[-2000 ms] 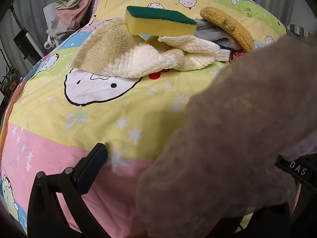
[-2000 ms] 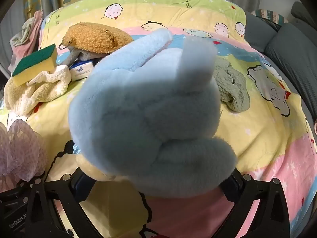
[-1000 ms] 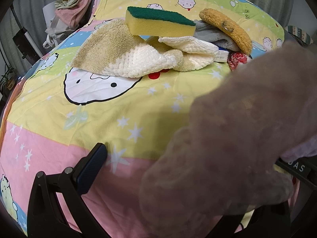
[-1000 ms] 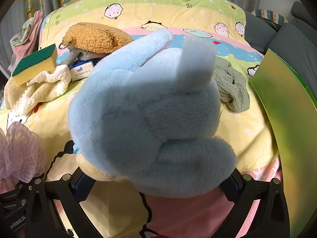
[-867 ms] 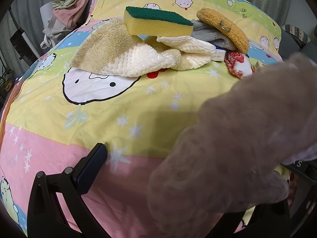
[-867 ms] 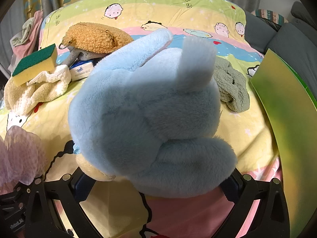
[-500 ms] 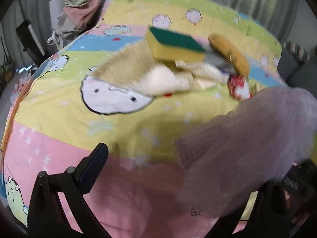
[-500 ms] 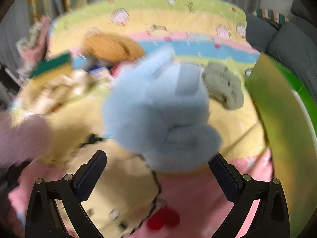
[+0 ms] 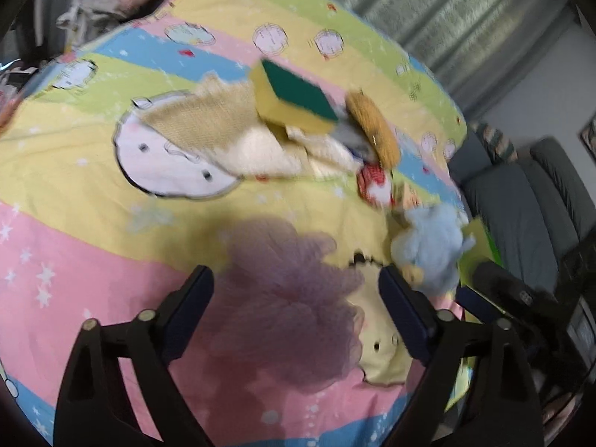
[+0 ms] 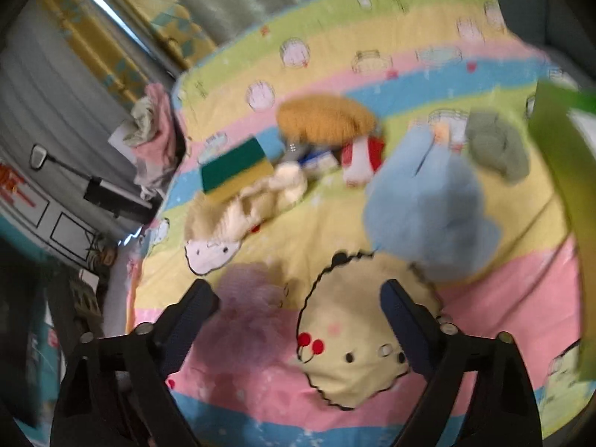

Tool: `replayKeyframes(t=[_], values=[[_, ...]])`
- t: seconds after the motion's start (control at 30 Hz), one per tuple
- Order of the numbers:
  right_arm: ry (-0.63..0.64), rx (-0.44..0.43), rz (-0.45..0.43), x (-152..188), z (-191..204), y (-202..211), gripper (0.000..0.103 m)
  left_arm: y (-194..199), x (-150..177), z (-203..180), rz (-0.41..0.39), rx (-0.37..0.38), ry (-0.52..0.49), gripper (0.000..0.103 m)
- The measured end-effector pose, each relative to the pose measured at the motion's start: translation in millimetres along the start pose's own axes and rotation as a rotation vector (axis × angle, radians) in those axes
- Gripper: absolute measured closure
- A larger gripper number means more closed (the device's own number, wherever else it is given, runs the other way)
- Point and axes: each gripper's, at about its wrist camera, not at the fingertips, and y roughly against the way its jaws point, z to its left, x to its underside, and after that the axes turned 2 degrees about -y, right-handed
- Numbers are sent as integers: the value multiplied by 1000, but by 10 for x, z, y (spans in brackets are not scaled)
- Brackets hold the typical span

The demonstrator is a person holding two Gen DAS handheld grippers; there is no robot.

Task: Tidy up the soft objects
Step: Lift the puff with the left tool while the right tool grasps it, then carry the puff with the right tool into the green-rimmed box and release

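Note:
A pink mesh bath pouf (image 9: 290, 298) lies on the cartoon bedspread (image 9: 93, 186). My left gripper (image 9: 296, 309) hovers above it, jaws closing. The pouf shows in the gap between them, but the pads (image 9: 190, 305) do not press on it. A light blue plush toy (image 10: 428, 208) rests on the bed, just beyond the right finger of my right gripper (image 10: 300, 313). That gripper's jaws are also closing, with only bedspread between them. The blue plush (image 9: 432, 249) also shows in the left wrist view, and the pouf (image 10: 246, 305) in the right wrist view. Both views are motion-blurred.
Farther back lie a yellow-green sponge (image 9: 294, 97) on a beige towel (image 9: 223, 126), an orange fluffy item (image 9: 372, 130), a red-white object (image 10: 361, 164) and a grey-green cloth (image 10: 495, 145). A green board (image 10: 558, 156) stands at the right. Clothes (image 10: 152, 134) are piled at the bed's far left; a grey sofa (image 9: 521, 205) is right.
Both grippers let go and rose back from the bed. The pouf and the blue plush, which filled the views before, now lie on the bedspread. Both jaws have narrowed.

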Motion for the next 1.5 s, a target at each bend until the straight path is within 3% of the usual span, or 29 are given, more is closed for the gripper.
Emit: replayKeyframes(t=[0.1, 0.2, 0.3, 0.37, 0.47, 0.63, 0.7, 0.93, 1.13, 1.33, 1.5], values=[[-58, -48, 88, 37, -24, -241, 25, -111, 64, -101, 77, -13, -42, 47], [-68, -101, 155, 56, 14, -479, 32, -240, 100, -62, 137, -85, -72, 59], [-38, -148, 200, 54, 104, -681, 35, -258, 117, -55, 146, -91, -75, 71], [-31, -180, 236, 42, 127, -798, 40, -244, 131, -54, 139, -85, -93, 76], [-48, -181, 294, 58, 95, -1050, 56, -304, 170, -77, 152, -66, -113, 78], [-80, -289, 269, 46, -2, -1018, 69, -345, 175, -185, 136, -29, -165, 81], [-82, -320, 212, -17, -38, -829, 69, -329, 176, -266, 117, 3, -195, 81], [-66, -238, -84, -290, -247, 110, 69, -243, 107, -945, -38, 153, -330, 82], [-129, -169, -329, -365, -745, 965, 69, -212, 60, -1727, -81, 306, -500, 82], [-268, -38, -511, -299, -1256, 1512, 69, -424, 122, -2448, -31, 469, -645, 81], [-387, 64, -581, -224, -1622, 1743, 69, -674, 267, -2911, 59, 565, -710, 81]])
